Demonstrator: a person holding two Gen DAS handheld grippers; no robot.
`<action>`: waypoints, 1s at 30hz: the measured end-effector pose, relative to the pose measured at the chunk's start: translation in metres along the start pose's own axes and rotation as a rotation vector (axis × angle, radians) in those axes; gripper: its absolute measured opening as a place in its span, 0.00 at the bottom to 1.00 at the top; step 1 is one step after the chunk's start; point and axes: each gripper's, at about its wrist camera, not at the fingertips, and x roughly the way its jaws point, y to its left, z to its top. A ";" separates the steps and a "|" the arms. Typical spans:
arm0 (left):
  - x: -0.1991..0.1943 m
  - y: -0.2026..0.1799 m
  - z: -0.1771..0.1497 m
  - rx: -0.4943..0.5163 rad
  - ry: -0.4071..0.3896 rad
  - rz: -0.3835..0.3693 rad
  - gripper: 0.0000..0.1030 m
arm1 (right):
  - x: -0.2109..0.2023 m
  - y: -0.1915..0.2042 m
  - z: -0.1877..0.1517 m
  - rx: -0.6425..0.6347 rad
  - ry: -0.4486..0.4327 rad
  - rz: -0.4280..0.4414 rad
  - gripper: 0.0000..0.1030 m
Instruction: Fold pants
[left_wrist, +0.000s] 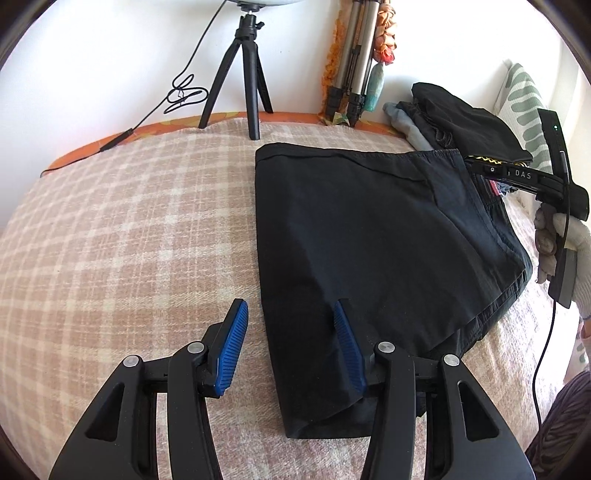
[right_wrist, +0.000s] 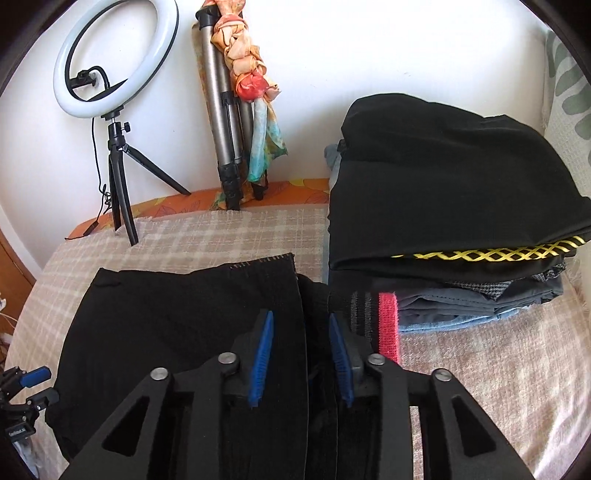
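Note:
The black pants (left_wrist: 369, 251) lie folded flat on the plaid blanket (left_wrist: 129, 229). My left gripper (left_wrist: 291, 314) is open at their near left edge: one blue pad rests on the fabric, the other is over the blanket. My right gripper (right_wrist: 301, 321) is open, its blue fingers (right_wrist: 263, 354) straddling a raised fold of the pants (right_wrist: 177, 332) at their right edge. The right gripper also shows at the far right of the left wrist view (left_wrist: 509, 173), held by a gloved hand.
A stack of folded clothes (right_wrist: 443, 206) sits on the blanket right of the pants. A ring light on a small tripod (right_wrist: 114, 81) and a grey tripod with a scarf (right_wrist: 229, 122) stand against the wall behind. A cable (left_wrist: 546, 350) hangs at the right.

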 end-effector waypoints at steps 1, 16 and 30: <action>0.001 0.001 -0.001 -0.003 0.008 0.001 0.46 | -0.008 0.003 0.002 -0.003 -0.019 0.016 0.41; 0.005 0.004 -0.011 -0.129 0.060 -0.018 0.46 | -0.003 0.126 -0.029 -0.161 0.130 0.388 0.41; -0.014 0.002 -0.007 -0.193 -0.037 -0.112 0.11 | 0.011 0.179 -0.032 -0.081 0.242 0.553 0.56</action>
